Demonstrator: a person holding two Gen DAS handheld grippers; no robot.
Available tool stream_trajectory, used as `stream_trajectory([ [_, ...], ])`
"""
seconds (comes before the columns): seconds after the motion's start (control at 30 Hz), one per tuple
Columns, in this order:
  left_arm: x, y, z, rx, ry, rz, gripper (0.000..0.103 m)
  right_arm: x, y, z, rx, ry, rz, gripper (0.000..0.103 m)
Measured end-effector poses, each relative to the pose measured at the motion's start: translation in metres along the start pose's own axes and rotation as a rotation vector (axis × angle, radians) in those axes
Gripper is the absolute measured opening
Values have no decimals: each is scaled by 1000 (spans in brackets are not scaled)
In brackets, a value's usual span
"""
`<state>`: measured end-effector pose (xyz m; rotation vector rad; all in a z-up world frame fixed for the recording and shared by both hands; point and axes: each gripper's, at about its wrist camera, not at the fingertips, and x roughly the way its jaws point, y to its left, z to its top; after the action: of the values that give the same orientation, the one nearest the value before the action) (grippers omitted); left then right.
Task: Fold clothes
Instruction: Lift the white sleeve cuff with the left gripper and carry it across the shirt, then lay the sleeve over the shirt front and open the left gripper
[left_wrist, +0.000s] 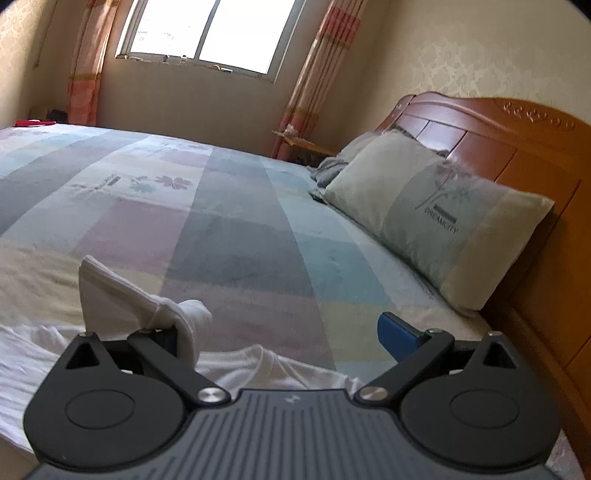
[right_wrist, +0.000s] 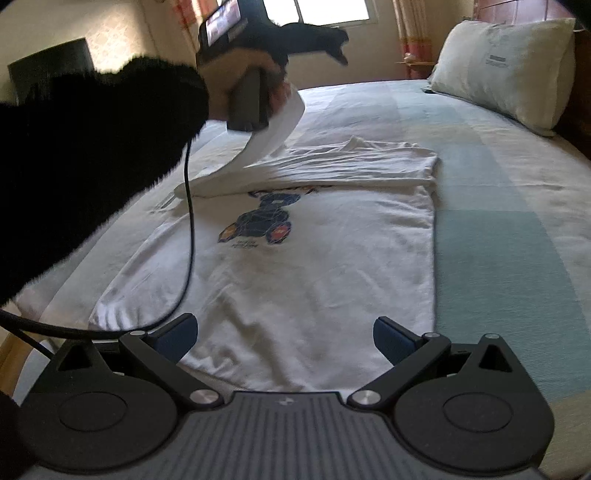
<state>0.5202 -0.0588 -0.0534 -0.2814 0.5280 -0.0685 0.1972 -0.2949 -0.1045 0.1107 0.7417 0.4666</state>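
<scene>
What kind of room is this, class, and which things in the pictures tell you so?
Most likely a home bedroom. A bed with a patchwork cover fills the view, a pillow leans on a wooden headboard, and curtains hang beside a window.
</scene>
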Motion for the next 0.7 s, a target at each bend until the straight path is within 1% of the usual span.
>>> stream_trajectory([
  [0.1, 7, -6, -11, 5, 4, -7, 99, -1, -6, 0, 11, 3, -20, 103],
  [0.27, 15, -15, -18, 14, 24, -35, 99, 0, -14, -2, 41, 6, -46, 103],
  [0.4, 20, -26, -22, 45, 37, -51, 99, 1, -16, -2, 49, 6, -55, 103],
  [0.5, 26, -32, -26, 82, 48, -46, 99, 1, -16, -2, 49, 9, -60, 103],
  [0.7, 40, -39, -39, 130, 101, -51, 99, 0, -19, -4, 61, 15, -75, 103],
])
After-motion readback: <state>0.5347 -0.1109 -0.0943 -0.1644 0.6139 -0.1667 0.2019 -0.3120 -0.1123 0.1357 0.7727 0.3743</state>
